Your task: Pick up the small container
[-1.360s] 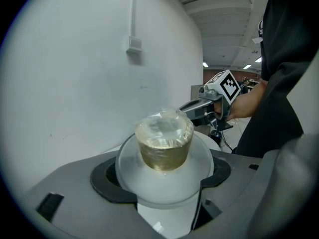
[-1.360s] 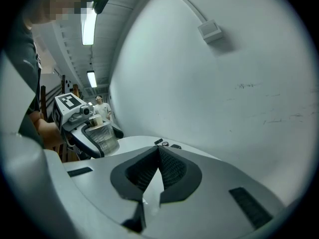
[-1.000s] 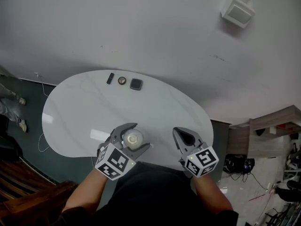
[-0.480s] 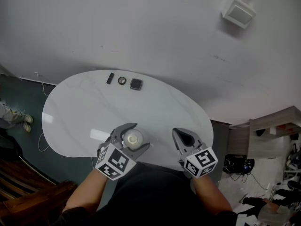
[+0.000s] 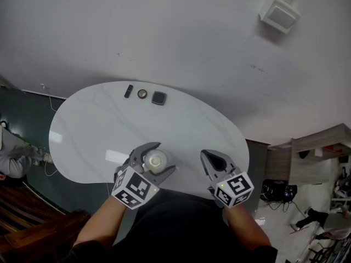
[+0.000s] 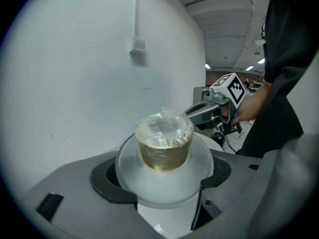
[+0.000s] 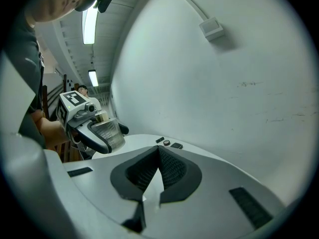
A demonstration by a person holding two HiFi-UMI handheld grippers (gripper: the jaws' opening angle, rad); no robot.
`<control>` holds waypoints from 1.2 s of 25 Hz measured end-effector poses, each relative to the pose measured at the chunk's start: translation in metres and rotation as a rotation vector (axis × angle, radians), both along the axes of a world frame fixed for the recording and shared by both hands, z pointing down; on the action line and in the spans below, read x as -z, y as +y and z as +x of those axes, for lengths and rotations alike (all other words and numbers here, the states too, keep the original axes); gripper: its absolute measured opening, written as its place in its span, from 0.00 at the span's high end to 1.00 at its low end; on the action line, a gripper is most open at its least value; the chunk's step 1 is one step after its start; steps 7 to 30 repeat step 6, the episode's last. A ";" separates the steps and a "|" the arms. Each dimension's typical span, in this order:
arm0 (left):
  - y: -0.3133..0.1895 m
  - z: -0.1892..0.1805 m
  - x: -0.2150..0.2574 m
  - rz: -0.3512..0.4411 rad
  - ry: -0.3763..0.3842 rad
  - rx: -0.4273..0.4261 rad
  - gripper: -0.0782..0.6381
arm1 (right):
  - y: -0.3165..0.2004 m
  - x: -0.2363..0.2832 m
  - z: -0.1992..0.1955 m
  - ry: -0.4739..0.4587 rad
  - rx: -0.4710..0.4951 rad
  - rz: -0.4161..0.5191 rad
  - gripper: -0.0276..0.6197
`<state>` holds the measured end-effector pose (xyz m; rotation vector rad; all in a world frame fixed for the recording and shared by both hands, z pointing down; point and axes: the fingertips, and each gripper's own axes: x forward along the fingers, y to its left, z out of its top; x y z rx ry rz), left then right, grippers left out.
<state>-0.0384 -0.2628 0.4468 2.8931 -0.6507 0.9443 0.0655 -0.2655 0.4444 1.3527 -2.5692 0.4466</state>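
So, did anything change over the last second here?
Nothing on the task side moved. The left gripper stays shut on the container, and the right gripper stays shut and empty over the table. Only a bystander on the floor beside the table shifted.

The bench [image 5: 82,136] is glossy white with faint grey marble veins, and the three bits at its 12 o'clock edge are all dark: a black bar [image 5: 128,91], a round piece [image 5: 142,93] with a paler middle, and a charcoal square [image 5: 158,98]. The left tongs [image 5: 159,159] and right tongs [image 5: 210,159] are both mid-grey with black ribbed pads and a black-on-white square marker pattern at the back. The small container [image 6: 164,146] is see-through with a yellowish-amber tint and a cloudy whitish top, and the floor [image 5: 38,106] at 9 o'clock is dark teal.
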 end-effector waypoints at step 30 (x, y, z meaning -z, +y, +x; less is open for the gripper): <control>-0.003 0.002 0.001 0.004 0.000 0.001 0.41 | -0.002 -0.001 0.002 0.006 0.003 -0.002 0.96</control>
